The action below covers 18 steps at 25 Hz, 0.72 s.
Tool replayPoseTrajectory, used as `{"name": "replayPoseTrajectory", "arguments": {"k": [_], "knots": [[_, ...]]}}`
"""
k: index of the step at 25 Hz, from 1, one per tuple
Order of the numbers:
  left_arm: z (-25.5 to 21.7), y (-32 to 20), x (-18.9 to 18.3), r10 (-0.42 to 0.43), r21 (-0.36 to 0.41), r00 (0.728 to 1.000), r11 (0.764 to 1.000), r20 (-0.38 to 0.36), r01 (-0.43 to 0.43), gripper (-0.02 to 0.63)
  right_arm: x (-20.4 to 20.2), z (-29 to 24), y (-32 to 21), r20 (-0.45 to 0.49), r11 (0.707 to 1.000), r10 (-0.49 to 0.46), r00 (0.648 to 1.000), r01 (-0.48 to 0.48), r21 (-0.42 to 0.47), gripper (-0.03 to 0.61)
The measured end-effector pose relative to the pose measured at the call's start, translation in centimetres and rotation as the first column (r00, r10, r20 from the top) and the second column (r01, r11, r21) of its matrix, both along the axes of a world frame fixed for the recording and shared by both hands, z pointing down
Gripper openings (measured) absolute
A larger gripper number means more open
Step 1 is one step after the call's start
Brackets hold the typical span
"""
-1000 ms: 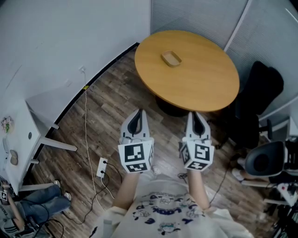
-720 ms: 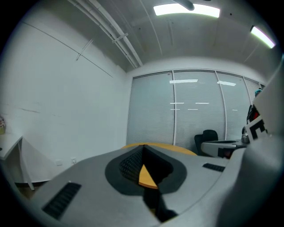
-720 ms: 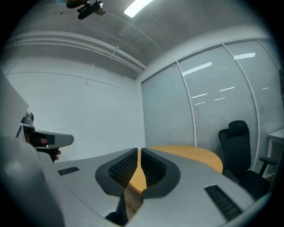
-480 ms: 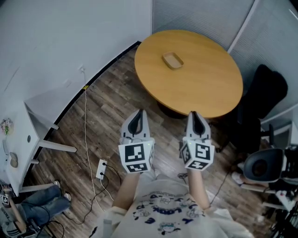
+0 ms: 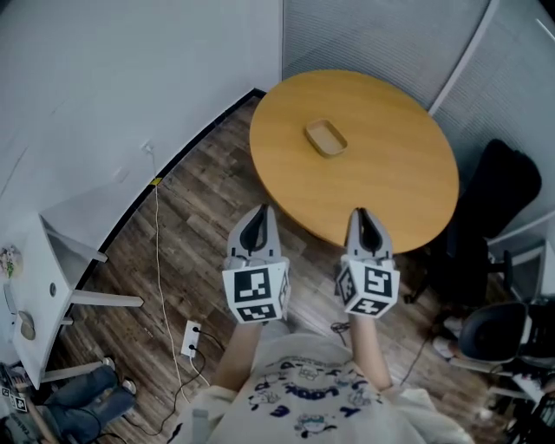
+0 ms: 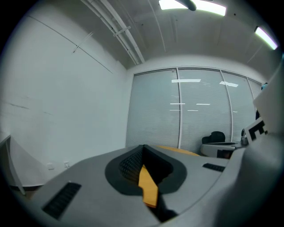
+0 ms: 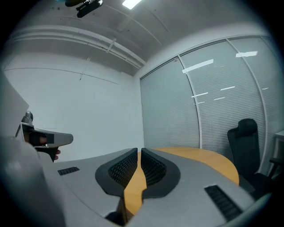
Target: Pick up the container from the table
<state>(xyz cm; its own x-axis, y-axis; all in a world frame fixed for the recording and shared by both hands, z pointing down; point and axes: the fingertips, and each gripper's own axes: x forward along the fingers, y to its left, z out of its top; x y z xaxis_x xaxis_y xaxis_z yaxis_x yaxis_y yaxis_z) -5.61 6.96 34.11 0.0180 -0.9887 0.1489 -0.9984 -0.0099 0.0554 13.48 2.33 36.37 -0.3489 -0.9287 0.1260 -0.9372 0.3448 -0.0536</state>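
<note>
My left claw (image 5: 260,215) and right claw (image 5: 360,217) are pinched shut, empty. That container (image 5: 326,138) looks light and stiff, so I'd grab its rim.

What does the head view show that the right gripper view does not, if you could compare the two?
Only the head view shows the container lying on the table, the wood floor and a power strip. Only the right gripper view shows a ceiling light and, up close, the right gripper with its jaws together and nothing between them. Both show the round table, the black chair and the blinds.
</note>
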Motion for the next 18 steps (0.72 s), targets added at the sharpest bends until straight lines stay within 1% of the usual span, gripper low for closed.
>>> {"name": "replayPoseTrajectory", "arguments": {"k": [5,9,14,18], "knots": [[-0.2,-4.8,-2.8,0.009,-0.004,1.0,1.0,-0.004,-0.009,0.002,-2.3,-0.5,-4.8,-0.008,1.0,0.015,1.0,-0.015,0.002,0.025],[0.4,-8.3,-4.5,0.018,-0.021,1.0,1.0,-0.021,-0.019,0.002,-3.6,-0.2,-8.3,-0.03,1.0,0.03,0.999,-0.03,-0.006,0.025],[0.4,-12.2,-6.0,0.042,-0.021,0.999,0.999,-0.014,-0.043,0.002,-4.5,0.5,-11.6,-0.046,0.998,0.063,0.997,-0.064,-0.022,0.025],[1.2,-14.6,-6.6,0.061,-0.04,0.998,0.997,-0.018,-0.062,0.002,-5.0,1.2,-13.7,-0.061,0.996,0.078,0.995,-0.08,-0.038,0.025]]}}
